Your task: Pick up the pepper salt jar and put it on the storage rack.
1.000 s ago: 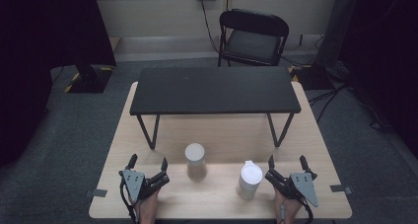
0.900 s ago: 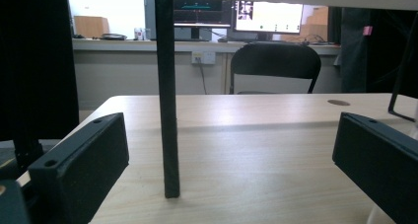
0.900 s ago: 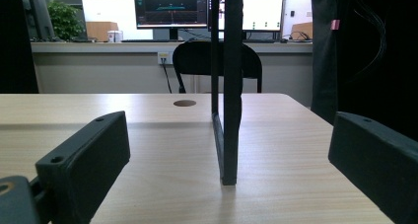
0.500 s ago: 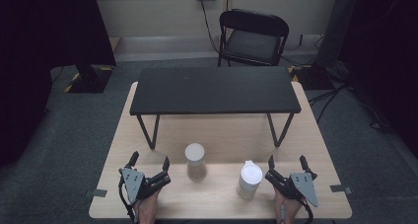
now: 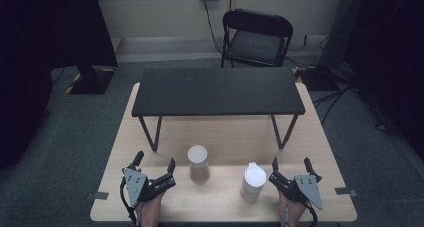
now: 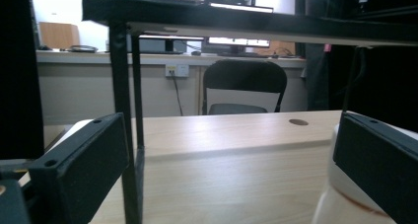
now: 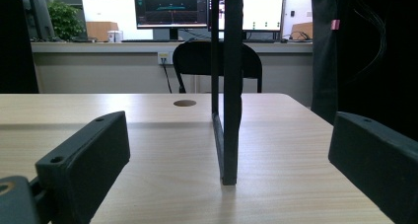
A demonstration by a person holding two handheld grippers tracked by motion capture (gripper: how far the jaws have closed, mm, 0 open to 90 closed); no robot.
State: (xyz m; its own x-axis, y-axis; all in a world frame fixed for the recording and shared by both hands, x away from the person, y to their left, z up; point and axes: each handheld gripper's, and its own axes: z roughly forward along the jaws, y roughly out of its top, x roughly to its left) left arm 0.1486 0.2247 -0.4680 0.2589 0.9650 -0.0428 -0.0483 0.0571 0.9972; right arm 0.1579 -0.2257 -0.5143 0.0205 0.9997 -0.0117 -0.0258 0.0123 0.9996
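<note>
Both grippers rested at near edge of wooden table (image 5: pixel 320 137). Left gripper (image 5: pixel 156 162) jaws spread, nothing between; brown cup (image 5: pixel 198 163) just beside it. Right gripper (image 5: pixel 291 164) jaws spread, empty; white cup (image 5: pixel 253 182) just beside it.

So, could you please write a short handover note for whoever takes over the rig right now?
Left gripper: open, holding nothing, resting at the near left of the wooden table.
Right gripper: open, holding nothing, at the near right.
Brown cup: upright on the table, just right of the left gripper, apart from it.
White cup: upright, just left of the right gripper, not gripped.
Black shelf: stands over the far half of the table, nothing on its top.
Done: nothing visibly grasped or placed.
Left: probably each gripper closes on its nearest cup; where they go cannot be told.
</note>
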